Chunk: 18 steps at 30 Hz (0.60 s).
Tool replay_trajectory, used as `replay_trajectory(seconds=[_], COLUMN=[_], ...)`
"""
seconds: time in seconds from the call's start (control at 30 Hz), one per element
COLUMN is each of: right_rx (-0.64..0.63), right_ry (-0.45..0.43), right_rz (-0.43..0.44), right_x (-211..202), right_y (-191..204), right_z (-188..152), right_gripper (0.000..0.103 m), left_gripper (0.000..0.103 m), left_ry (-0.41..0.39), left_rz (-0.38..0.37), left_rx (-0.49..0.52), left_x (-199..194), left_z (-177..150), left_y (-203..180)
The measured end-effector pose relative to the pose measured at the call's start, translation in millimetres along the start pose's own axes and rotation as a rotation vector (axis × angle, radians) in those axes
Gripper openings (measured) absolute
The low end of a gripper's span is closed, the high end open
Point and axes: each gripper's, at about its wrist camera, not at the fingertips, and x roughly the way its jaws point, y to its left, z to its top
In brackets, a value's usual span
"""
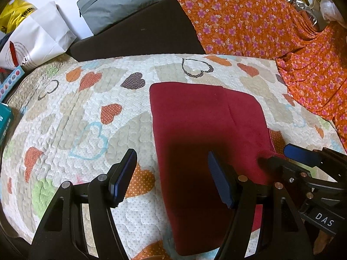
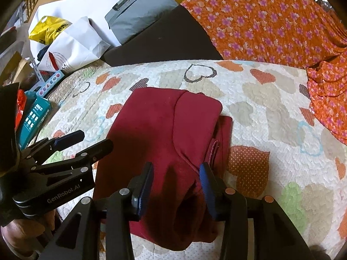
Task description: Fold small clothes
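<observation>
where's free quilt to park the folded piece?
Free: the quilt left of the red garment, up to the boxes at its edge; also the strip right of it, before the orange floral cloth. Crowded: the back, with dark cushion and white paper bag.

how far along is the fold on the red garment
Well along, it seems. Done: the red garment lies on the quilt as a narrow strip, one layer folded over another with a visible edge. In hand: nothing; the left gripper and right gripper are both open over its near end. Left: probably a last fold of the near end towards the far end.
</observation>
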Motion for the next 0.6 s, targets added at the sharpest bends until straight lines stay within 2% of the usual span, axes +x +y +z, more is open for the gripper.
replay_trajectory(seconds=[0.6], right_rx=[0.016], right_ry=[0.021], right_rz=[0.006], right_x=[5.4], right_y=[-1.1], right_z=[-1.4], right_gripper=[0.043], left_gripper=[0.068], left_ry=[0.013], left_rz=[-0.004], left_rx=[-0.001], left_x=[5.6], left_z=[-1.8], left_y=[-2.6])
